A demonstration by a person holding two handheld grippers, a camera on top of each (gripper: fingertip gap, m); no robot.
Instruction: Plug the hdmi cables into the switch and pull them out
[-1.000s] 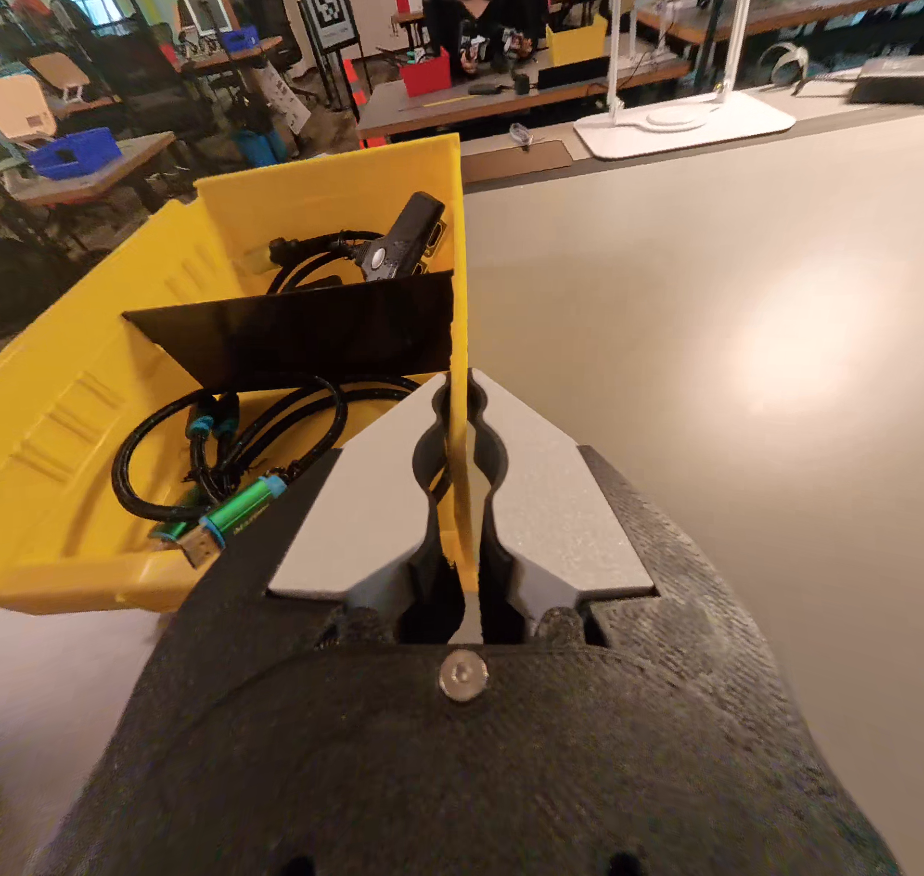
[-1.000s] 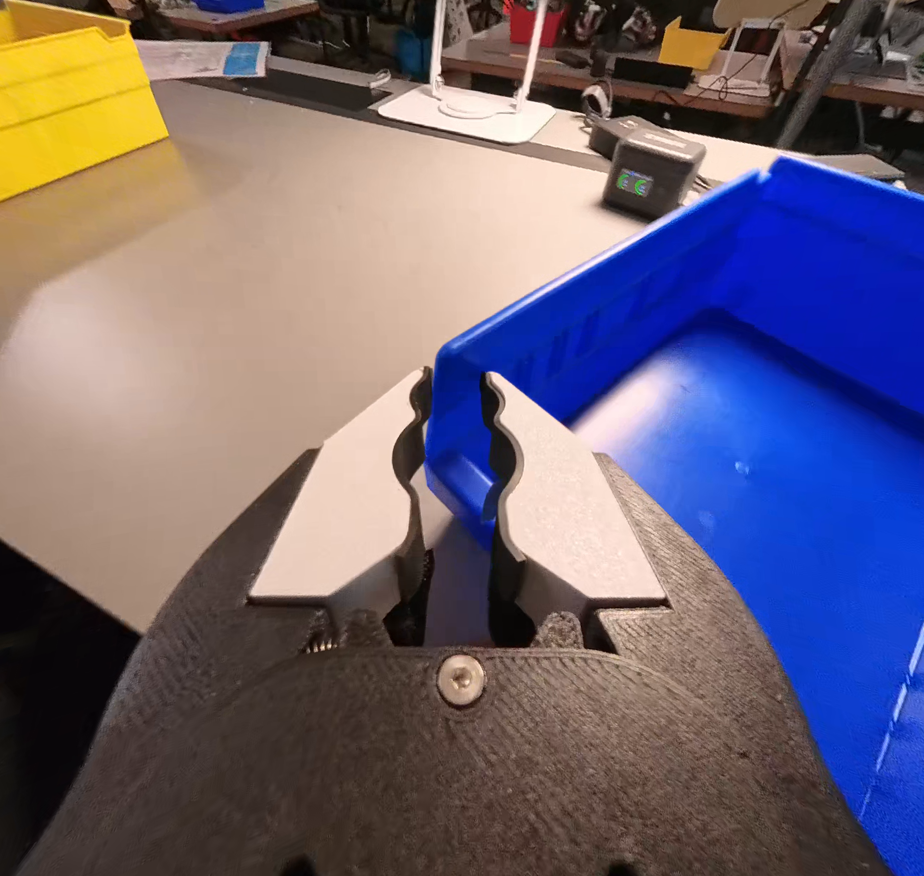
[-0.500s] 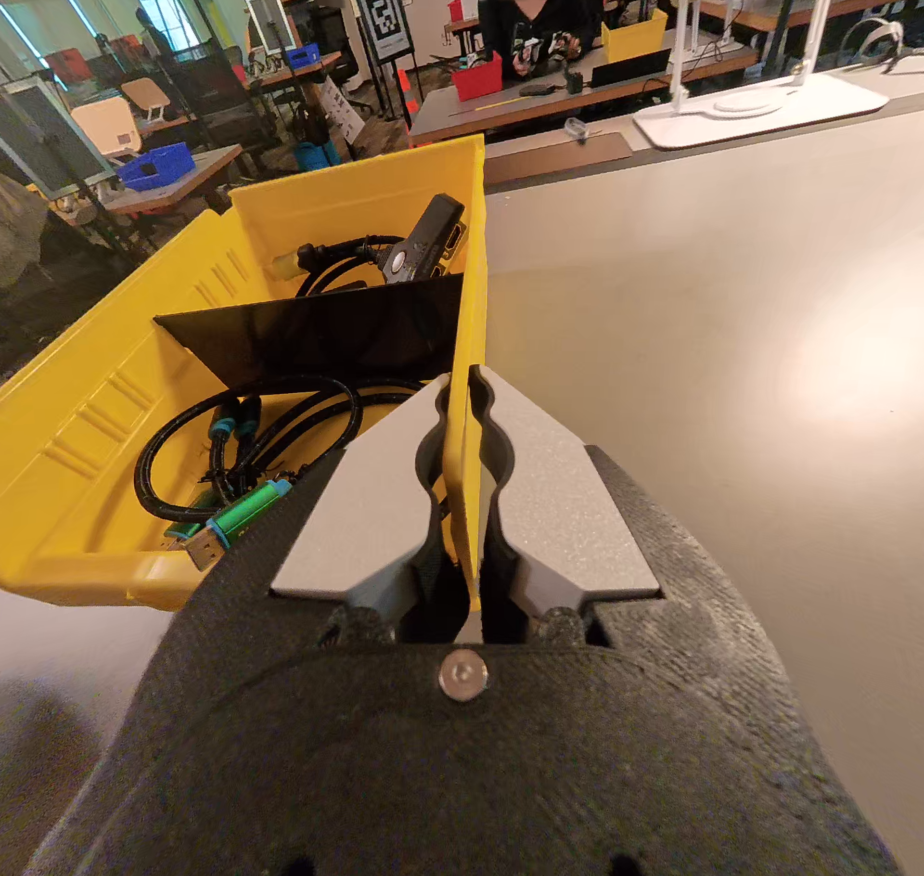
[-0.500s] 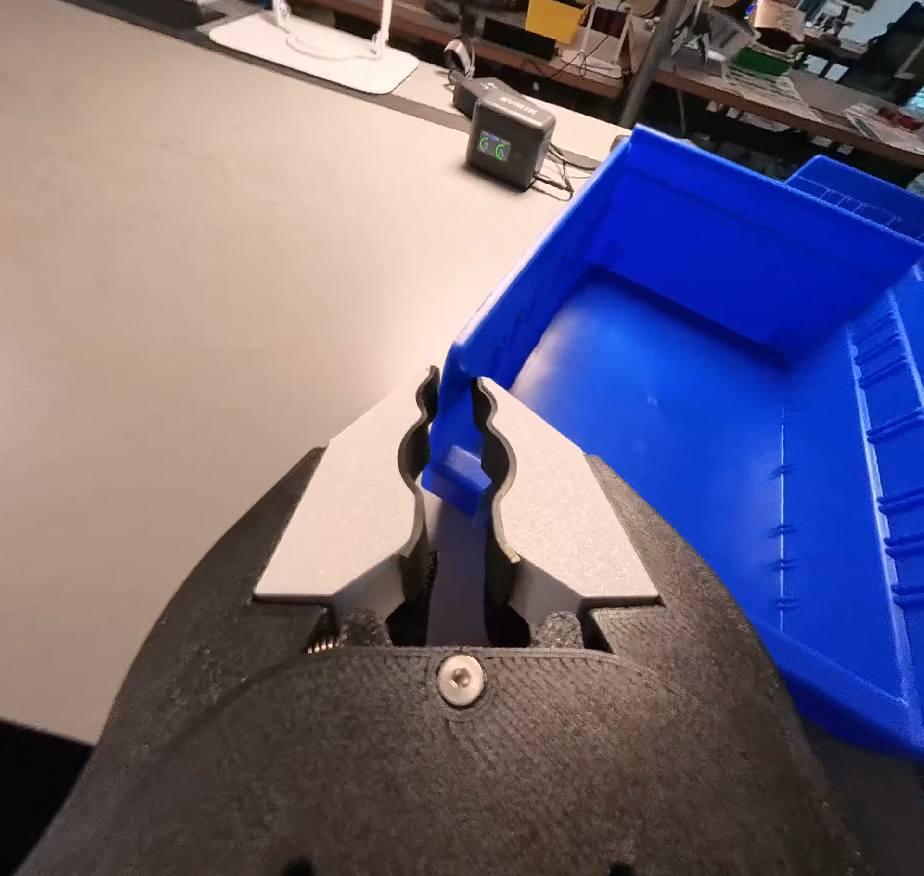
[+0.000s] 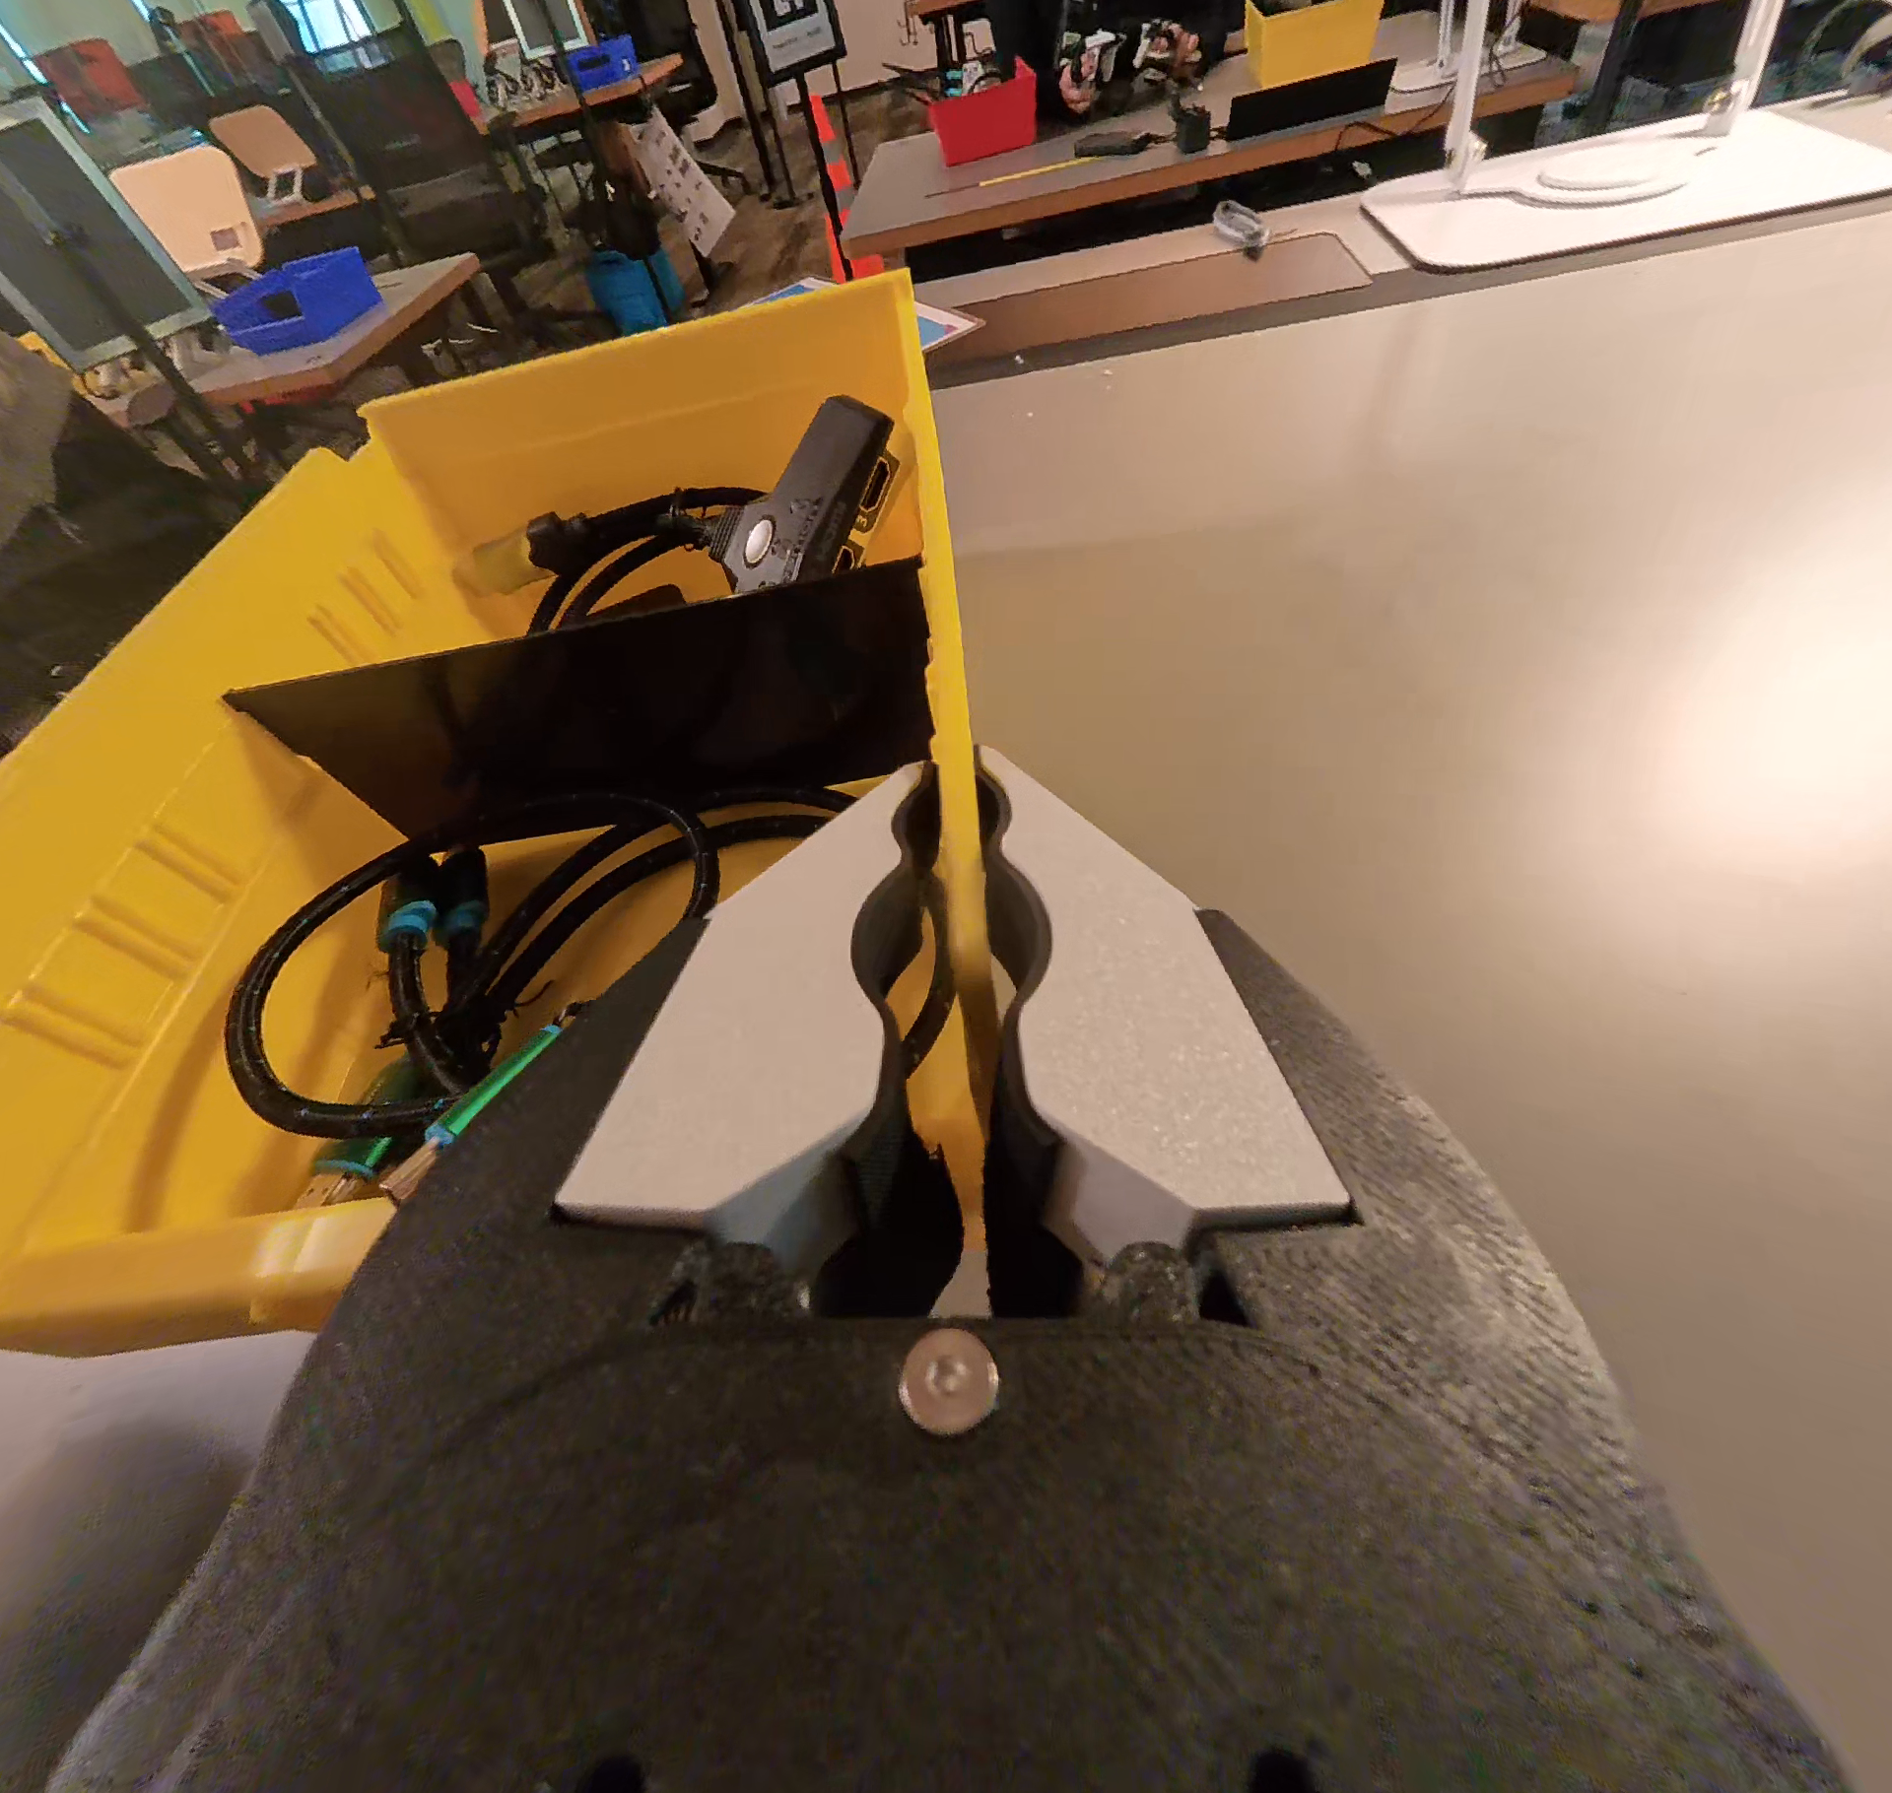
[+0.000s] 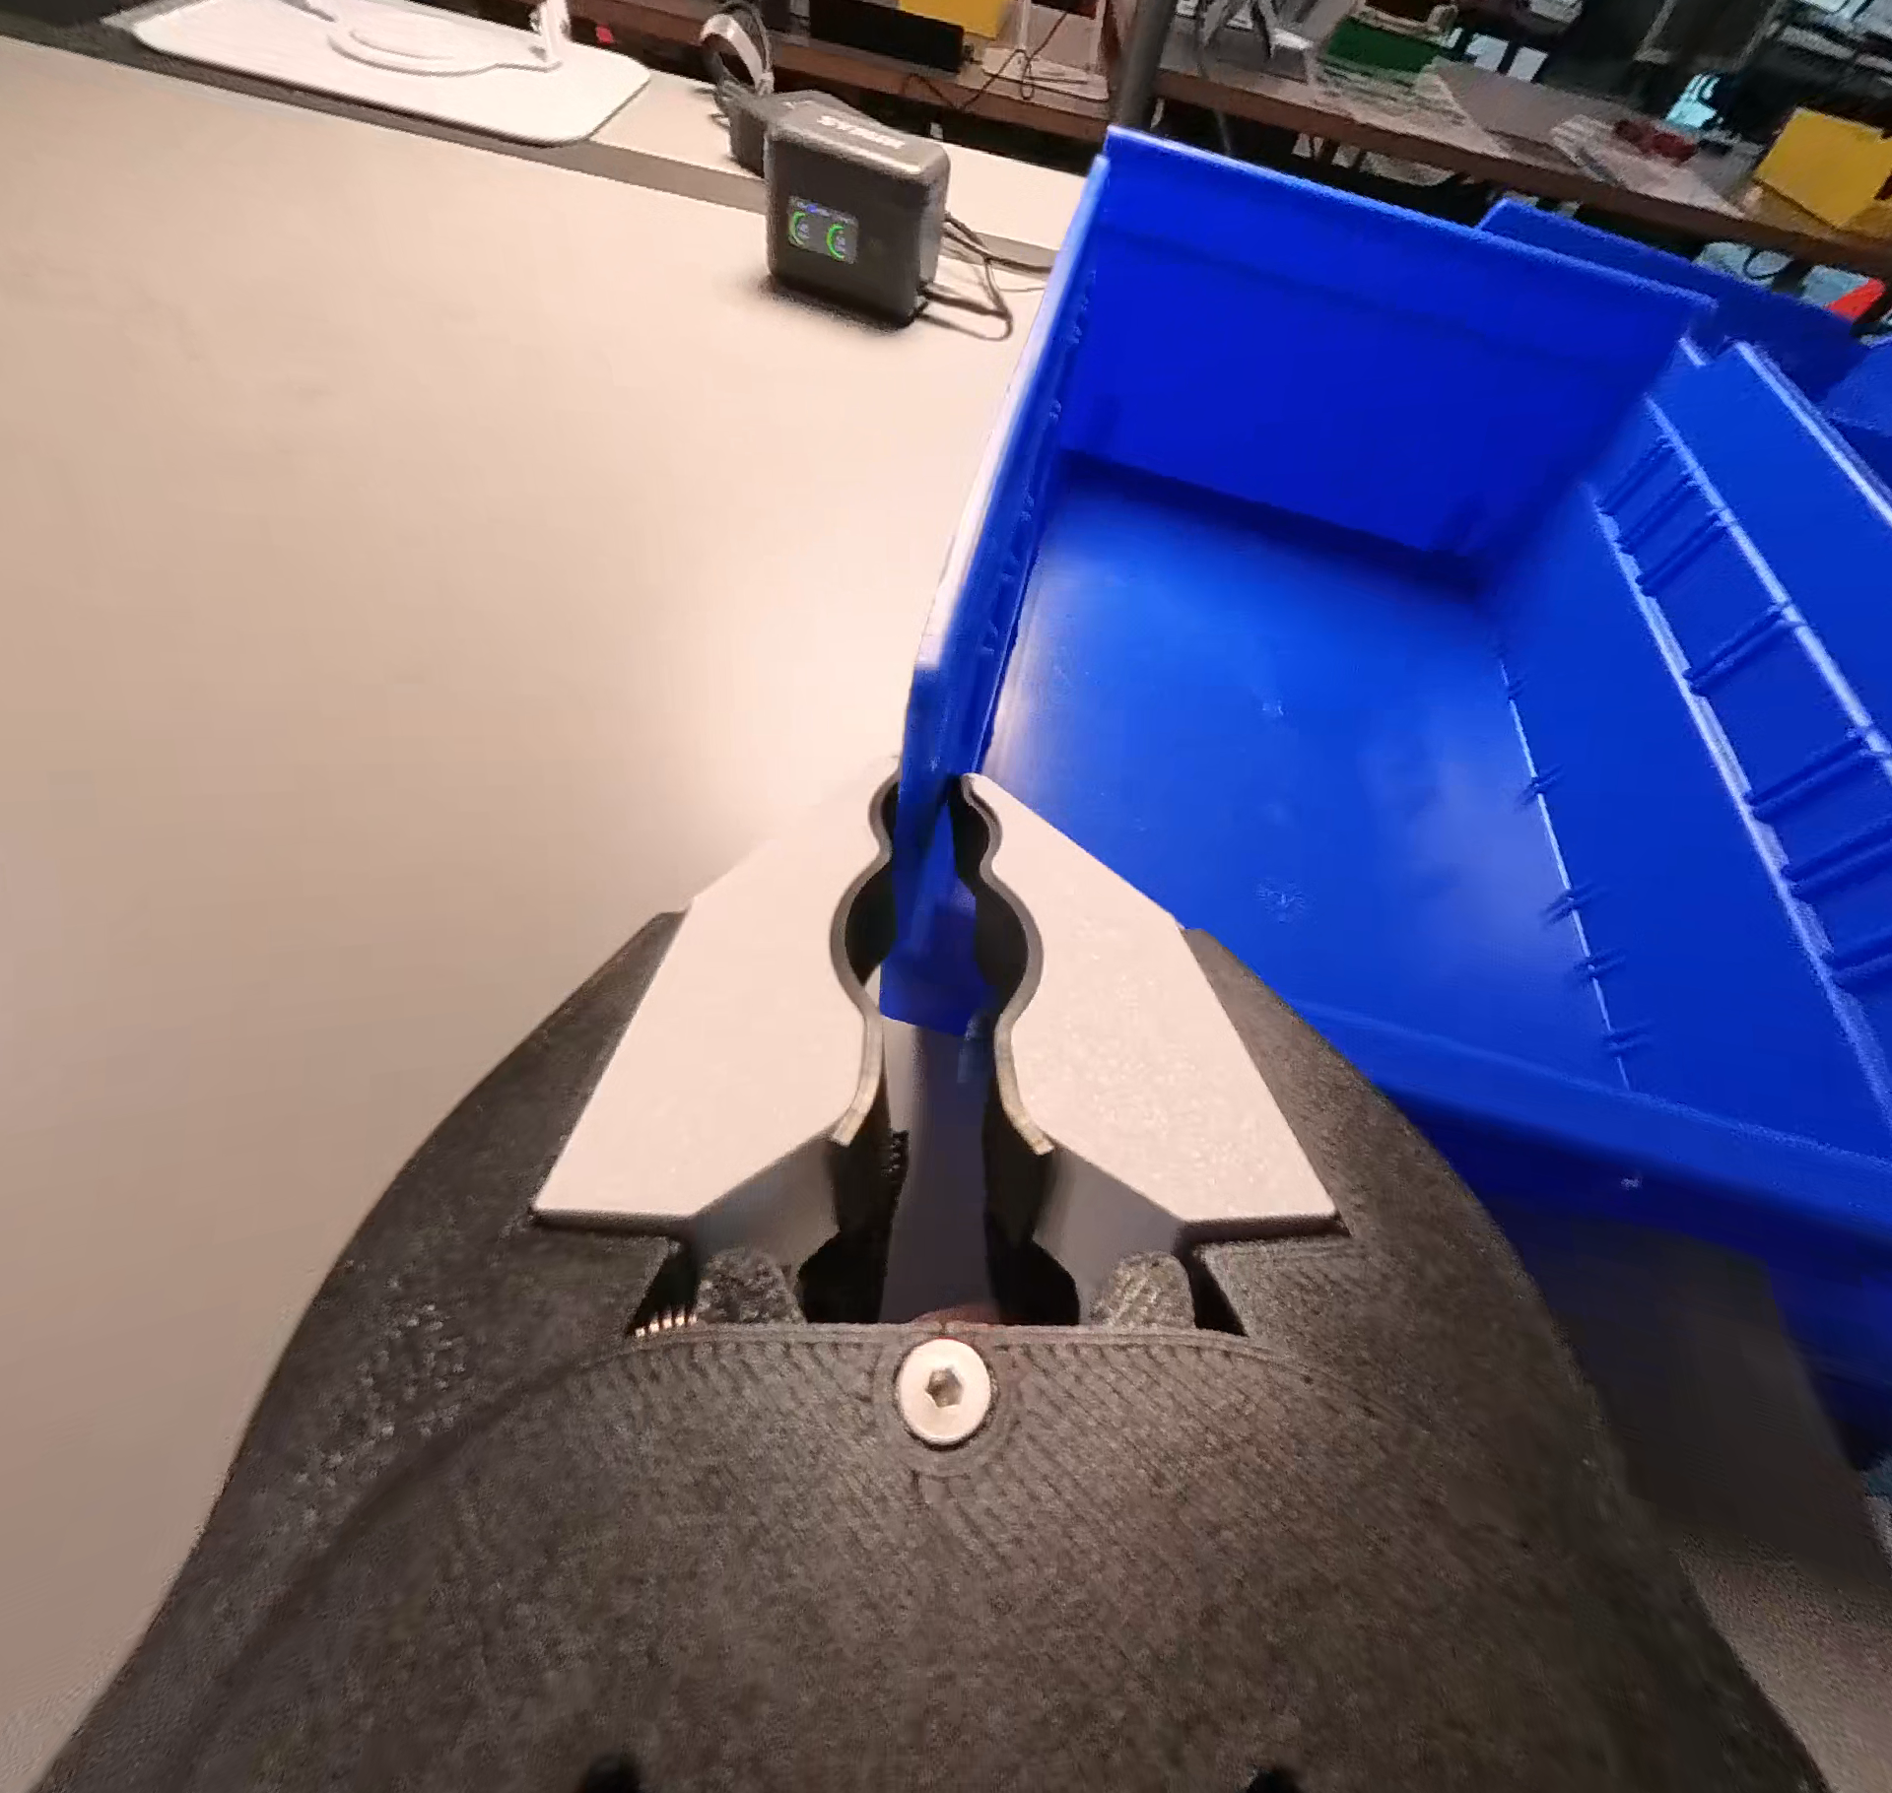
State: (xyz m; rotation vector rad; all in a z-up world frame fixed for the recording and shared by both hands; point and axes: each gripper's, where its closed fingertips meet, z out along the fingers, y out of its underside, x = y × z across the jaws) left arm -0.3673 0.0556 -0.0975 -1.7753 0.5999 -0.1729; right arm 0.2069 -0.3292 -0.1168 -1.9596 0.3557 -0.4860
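left gripper (image 5: 957, 782) clamping yellow bin (image 5: 655, 413) wall, cables (image 5: 481, 935) inside

We see a white lamp base (image 6: 389, 65) at the far edge of the grey table (image 6: 358, 516), and near it a dark charger box (image 6: 855, 193) with cables.

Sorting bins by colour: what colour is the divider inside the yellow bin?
Black divider; it shows best in the left wrist view.

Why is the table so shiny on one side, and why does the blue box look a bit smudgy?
Left wrist view: a lamp's glare makes a bright patch on the table. Right wrist view: the blue bin edge looks blurred near the right gripper; wide-angle lens bends straight lines.
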